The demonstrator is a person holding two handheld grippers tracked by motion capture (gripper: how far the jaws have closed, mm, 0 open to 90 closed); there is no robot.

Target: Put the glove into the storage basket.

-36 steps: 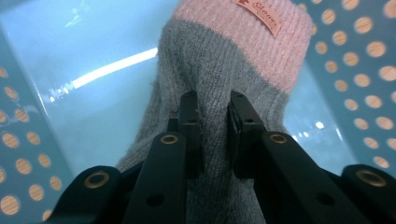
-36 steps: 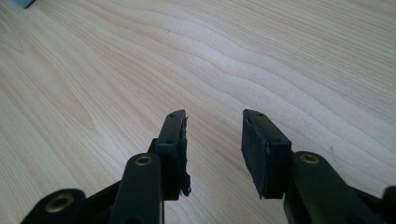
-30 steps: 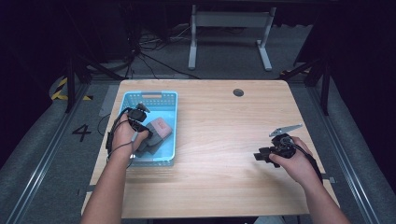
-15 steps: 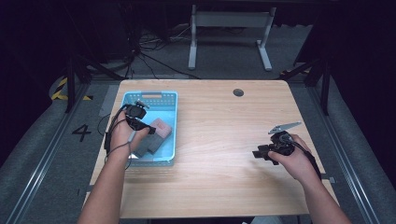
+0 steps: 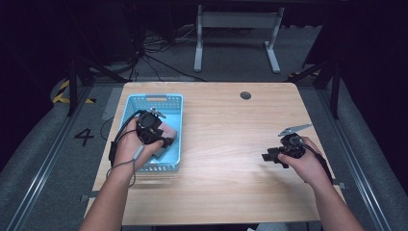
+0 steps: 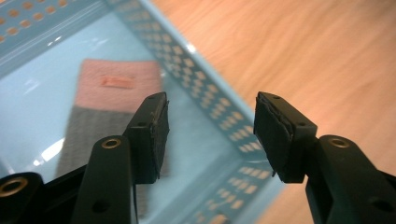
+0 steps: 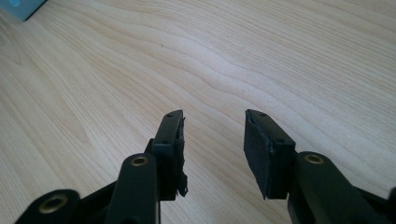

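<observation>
High view: left hand-held gripper [image 5: 166,143] hangs over the light-blue perforated plastic basket [image 5: 155,100] at the 9 o'clock side of the light wooden counter [image 5: 226,144]. The pink-and-grey flat cloth pouch [image 5: 169,132] lies inside.

Left gripper view: jaws apart, just been opening, nothing between. The pouch [image 6: 109,109] is flat on the basket floor [image 6: 35,102], long axis 6–12 o'clock, pink end at 12.

Right gripper view: right hand-held gripper [image 7: 212,140] apart, empty, over bare counter [image 7: 261,51].

wooden table [image 5: 226,144], grey floor [image 5: 43,159], dark room
</observation>
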